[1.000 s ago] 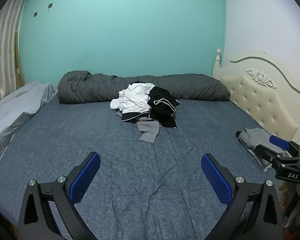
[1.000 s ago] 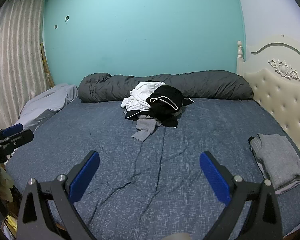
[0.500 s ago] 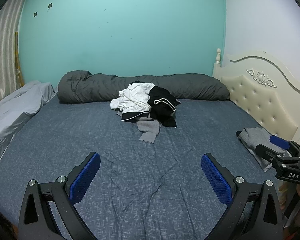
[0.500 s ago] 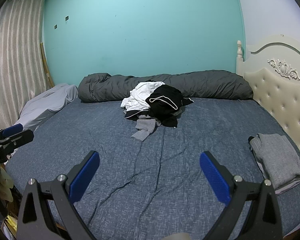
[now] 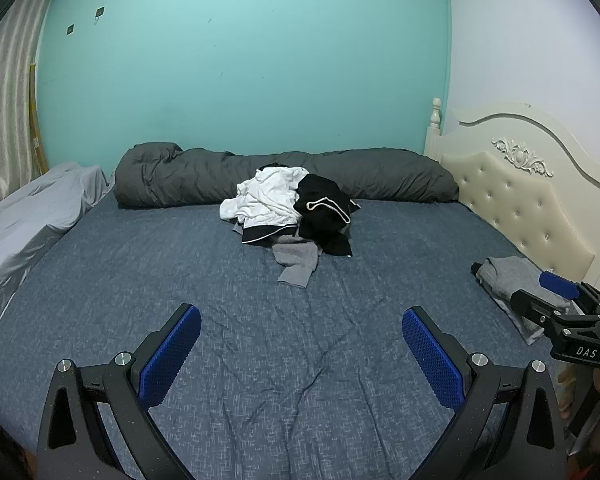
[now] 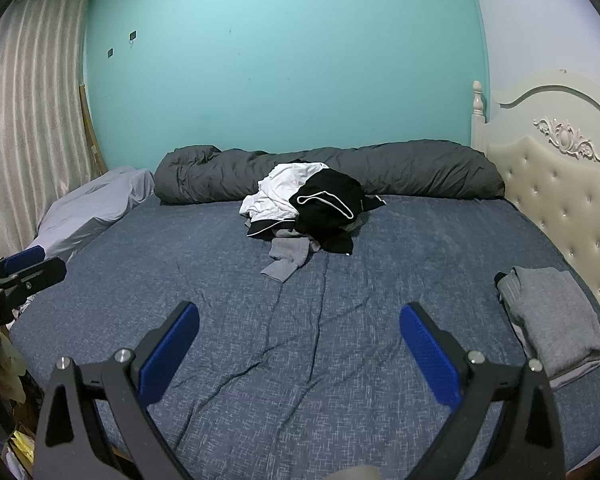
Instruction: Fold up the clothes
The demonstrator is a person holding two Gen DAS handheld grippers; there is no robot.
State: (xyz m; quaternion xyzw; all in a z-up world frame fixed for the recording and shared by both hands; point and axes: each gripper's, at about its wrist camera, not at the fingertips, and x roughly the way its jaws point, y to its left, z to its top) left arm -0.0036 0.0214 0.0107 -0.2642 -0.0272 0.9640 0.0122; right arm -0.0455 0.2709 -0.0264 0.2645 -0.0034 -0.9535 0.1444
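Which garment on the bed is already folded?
The grey garment by the headboard; it lies flat and squared, apart from the crumpled pile mid-bed.

Left tongs (image 5: 301, 343) are spread wide, blue pads (image 5: 170, 354) empty. Right tongs (image 6: 299, 342) are equally wide and empty. Both point forward, level, side by side and well apart.

We see an unfolded clothes pile (image 5: 290, 210) at frame center, far side of the bed: white top on the left, black piece w/ white piping on the right, grey one trailing toward us. Folded grey stack (image 6: 554, 320) sits at right edge.
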